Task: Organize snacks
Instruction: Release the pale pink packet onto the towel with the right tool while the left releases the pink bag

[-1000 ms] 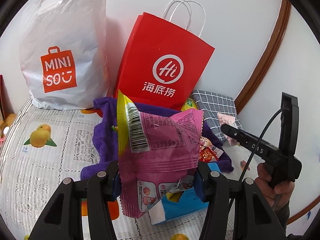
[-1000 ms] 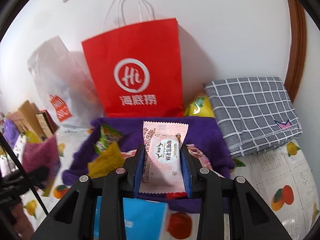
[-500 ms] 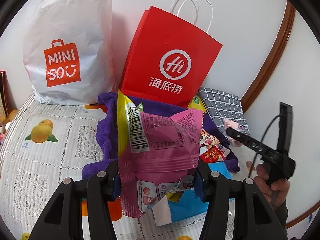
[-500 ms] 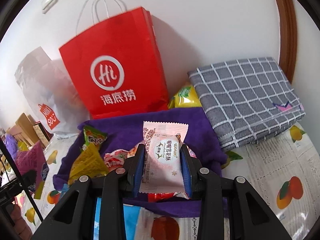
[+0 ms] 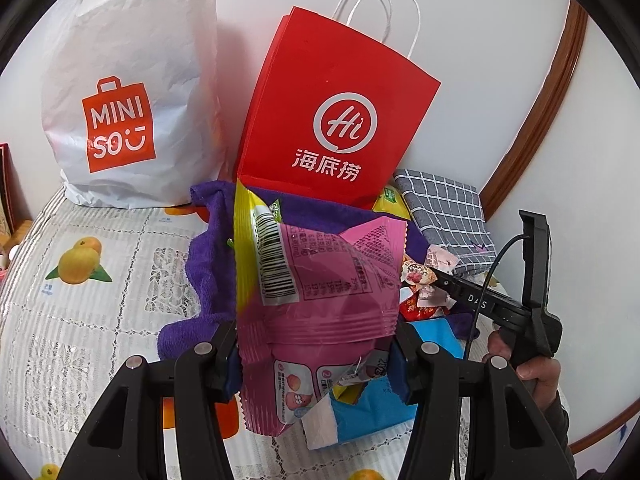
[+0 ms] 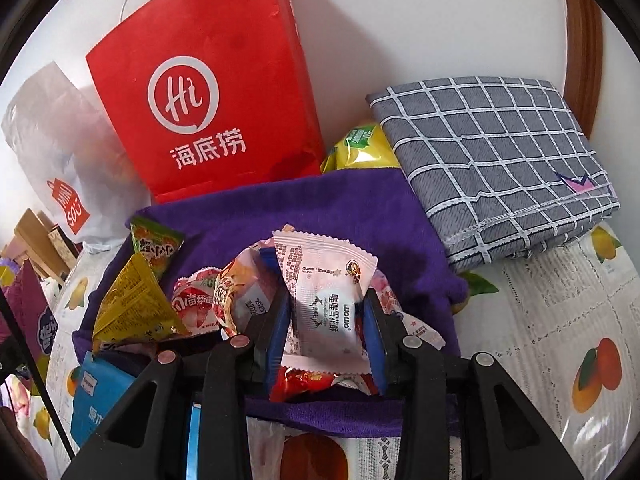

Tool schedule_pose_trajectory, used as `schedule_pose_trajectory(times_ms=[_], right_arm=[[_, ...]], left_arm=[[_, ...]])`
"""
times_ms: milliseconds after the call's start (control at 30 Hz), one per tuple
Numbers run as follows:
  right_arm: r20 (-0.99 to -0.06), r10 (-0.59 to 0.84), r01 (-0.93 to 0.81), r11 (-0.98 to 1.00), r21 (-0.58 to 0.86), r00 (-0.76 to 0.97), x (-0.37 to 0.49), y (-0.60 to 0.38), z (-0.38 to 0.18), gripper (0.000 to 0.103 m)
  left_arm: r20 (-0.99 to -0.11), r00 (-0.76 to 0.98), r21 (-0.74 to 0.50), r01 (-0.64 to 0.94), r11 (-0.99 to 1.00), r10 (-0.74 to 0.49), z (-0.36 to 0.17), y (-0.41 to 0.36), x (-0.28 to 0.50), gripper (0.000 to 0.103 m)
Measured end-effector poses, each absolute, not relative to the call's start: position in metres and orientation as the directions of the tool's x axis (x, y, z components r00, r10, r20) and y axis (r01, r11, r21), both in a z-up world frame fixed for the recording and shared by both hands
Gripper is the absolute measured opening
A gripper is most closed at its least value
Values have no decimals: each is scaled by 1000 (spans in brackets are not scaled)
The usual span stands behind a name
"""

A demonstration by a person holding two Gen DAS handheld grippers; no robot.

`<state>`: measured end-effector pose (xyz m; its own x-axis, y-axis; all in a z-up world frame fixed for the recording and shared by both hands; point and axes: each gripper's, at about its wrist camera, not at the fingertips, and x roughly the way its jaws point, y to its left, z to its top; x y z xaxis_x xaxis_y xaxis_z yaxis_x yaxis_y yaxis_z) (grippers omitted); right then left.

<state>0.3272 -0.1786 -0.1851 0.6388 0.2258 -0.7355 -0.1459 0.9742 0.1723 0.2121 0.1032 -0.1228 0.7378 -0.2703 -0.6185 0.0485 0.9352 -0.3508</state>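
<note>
left gripper [image 5: 316,344]: a big pink snack bag [image 5: 320,292] is pinched between the blue pads, held up off the table, barcode side facing the camera, with a yellow strip down its left edge

right gripper [image 6: 326,340]: the jaws are caught opening, with a small pale pink wrapped snack [image 6: 326,300] sitting between them; the wrapper looks tilted and twisted, and whether the pads are pressing it can't be told for sure

snack pile [image 6: 192,304]: loose packets are heaped on the purple towel [image 6: 340,204], a yellow one and a green one on the left, red and white ones in the middle, just beside the right claw

blue pack [image 6: 96,400]: seen lying at the towel's near left edge, partly hidden by the gripper

red paper bag [image 5: 340,120]: stood upright against the wall right behind the towel, white handles up

white plastic bag [image 5: 128,92]: parked to the left of the red one, touching it

yellow-green packet [image 6: 364,148]: wedged between the red bag and the folded grey checked cloth [image 6: 492,160]

tablecloth [image 5: 92,300]: fruit print, everything is spread on it

hand [image 5: 532,364]: seen at the right of the left view, wrapped round the other gripper's handle
</note>
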Motion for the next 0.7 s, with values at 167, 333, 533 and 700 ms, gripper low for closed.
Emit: schedule_pose_trajectory(times_ms=[167,333,533,700], right_arm=[[-734,233,-154,972,176,638,328,-178,-184,37],[-728,252,-171,968,185,638,324,-180,-176,37],[-717,250,-180,968,174,651,321,-179,-169,44],[-721,272,-181,962,203,637,322,-182,-170,45]], left_arm=[[-616,745,-328,52,943,-255,-120,99,211,53],[-621,728,-356,67,932,-290,-122,95,216,53],[-638,716,-352,56,934,-283,-115,85,238,53],[-682,691,-300,35,953,-239,-112,71,269,53]])
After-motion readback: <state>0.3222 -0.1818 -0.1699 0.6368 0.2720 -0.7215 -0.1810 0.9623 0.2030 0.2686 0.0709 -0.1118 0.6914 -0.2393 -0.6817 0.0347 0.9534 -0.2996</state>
